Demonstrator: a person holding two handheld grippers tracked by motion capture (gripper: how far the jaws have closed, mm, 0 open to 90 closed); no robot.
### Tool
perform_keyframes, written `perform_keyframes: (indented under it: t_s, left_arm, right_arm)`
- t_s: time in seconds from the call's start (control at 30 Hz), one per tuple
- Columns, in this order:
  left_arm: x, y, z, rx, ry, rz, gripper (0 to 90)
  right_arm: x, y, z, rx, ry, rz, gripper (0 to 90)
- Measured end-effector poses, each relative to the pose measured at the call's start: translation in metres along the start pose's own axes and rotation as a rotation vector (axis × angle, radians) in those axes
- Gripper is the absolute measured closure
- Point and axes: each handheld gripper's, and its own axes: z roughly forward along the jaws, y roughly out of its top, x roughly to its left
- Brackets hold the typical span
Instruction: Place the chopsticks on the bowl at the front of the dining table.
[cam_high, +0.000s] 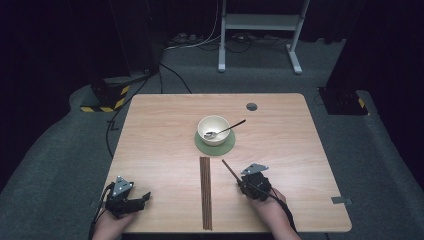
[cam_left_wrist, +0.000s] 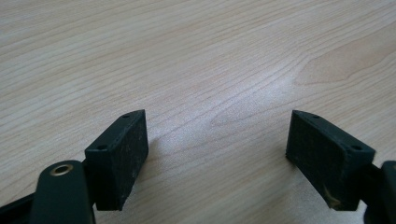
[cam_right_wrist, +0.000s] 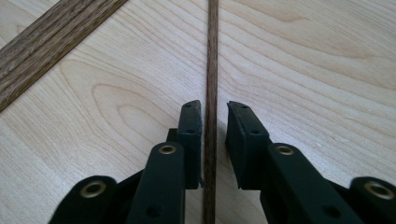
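Observation:
A single dark wooden stick (cam_high: 229, 169) lies slanted on the light wood table (cam_high: 165, 130), right of a bundle of like sticks (cam_high: 205, 192). My right gripper (cam_high: 241, 184) sits at the stick's near end. In the right gripper view the stick (cam_right_wrist: 212, 56) runs between the jaws of the right gripper (cam_right_wrist: 214, 116). They are narrowly open, the left one touching the stick and a small gap on the right. The bundle (cam_right_wrist: 51, 39) crosses the upper left there. My left gripper (cam_high: 144, 198) rests near the front left, wide open with nothing in it (cam_left_wrist: 217, 149).
A cream bowl (cam_high: 213, 129) holding a metal spoon (cam_high: 227, 129) stands on a green coaster (cam_high: 216, 146) at the table's middle. A grey round cap (cam_high: 251, 106) sits at the far right. White frame legs (cam_high: 295, 55) and cables lie on the floor beyond.

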Motion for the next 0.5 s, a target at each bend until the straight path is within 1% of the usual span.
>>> perform_keyframes:
  t_s: [0.03,0.2,0.23,0.4,0.43,0.5]
  left_arm:
    - [0.0,0.0,-0.0001,0.001,0.0,0.0,21.0]
    - [-0.0001,0.0,-0.0001,0.0,0.001,-0.002,21.0]
    - [-0.0001,0.0,-0.0001,0.0,0.001,-0.001,21.0]
    - [-0.0001,0.0,-0.0001,0.0,0.001,-0.001,21.0]
    - [-0.0001,-0.0001,0.0,-0.002,0.0,-0.003,21.0]
    - [-0.0002,-0.0001,-0.0001,-0.001,0.001,-0.002,21.0]
  right_arm:
    - [0.0005,0.0005,0.0003,0.002,0.006,-0.003,77.6]
    - [0.0023,0.0028,0.0019,0.003,-0.004,0.0,81.3]
    - [0.0018,0.0033,0.0023,0.003,-0.001,-0.003,84.1]
    - [0.0021,0.0034,0.0028,-0.002,0.004,0.003,84.3]
    - [0.0019,0.0043,0.0029,-0.015,0.0,0.001,84.4]
    - [0.0008,0.0058,0.0014,-0.018,-0.001,0.002,84.4]
